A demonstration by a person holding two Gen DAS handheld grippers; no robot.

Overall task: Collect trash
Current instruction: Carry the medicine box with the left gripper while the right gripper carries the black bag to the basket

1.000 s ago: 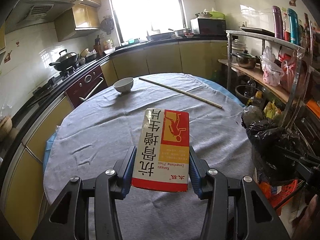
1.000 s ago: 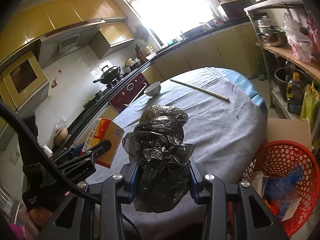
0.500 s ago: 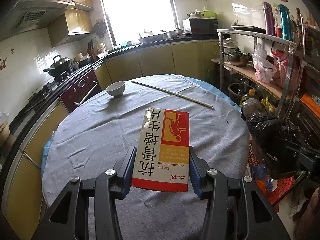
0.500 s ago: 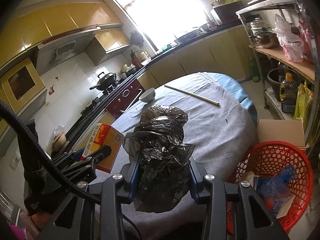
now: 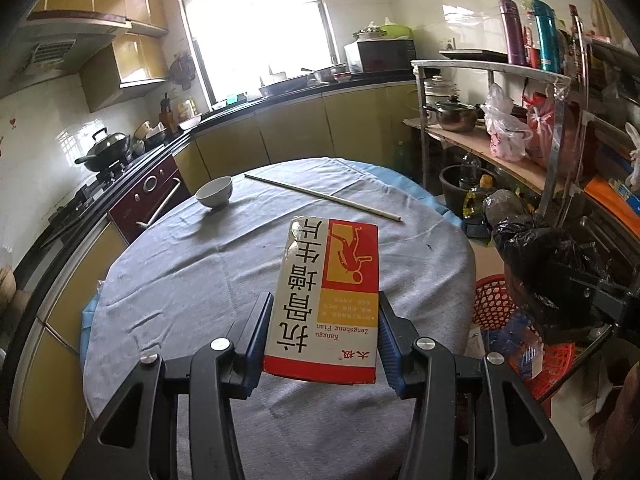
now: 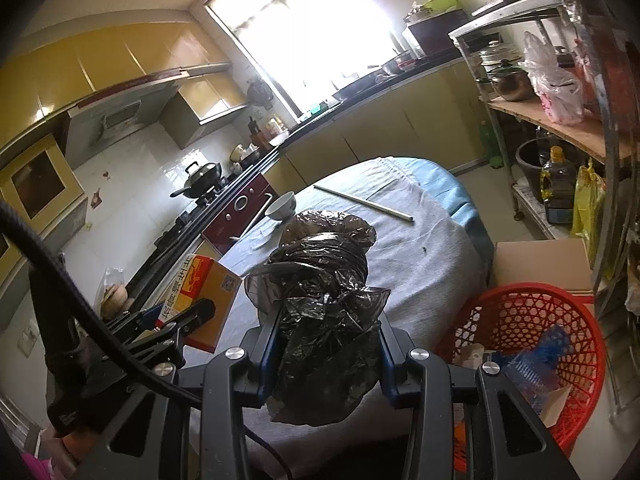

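My left gripper [image 5: 324, 336] is shut on a white, red and yellow medicine box [image 5: 326, 300] and holds it above the grey round table [image 5: 200, 272]. The box [image 6: 204, 292] and the left gripper [image 6: 176, 320] also show in the right wrist view. My right gripper [image 6: 326, 340] is shut on a crumpled black plastic bag [image 6: 324, 308], held above the table's right edge. The bag [image 5: 548, 276] also shows at the right of the left wrist view. A red mesh basket [image 6: 532, 304] holding trash stands on the floor at the right, below the bag.
A white bowl [image 5: 215, 192] and a long thin stick [image 5: 320, 196] lie on the far part of the table. A cardboard box [image 6: 540, 260] stands behind the basket. A metal shelf rack [image 5: 500, 128] with pots and bags lines the right side. Kitchen counters run behind.
Both grippers have pulled back and up from the table, each holding its item. The red basket has come more fully into both views.
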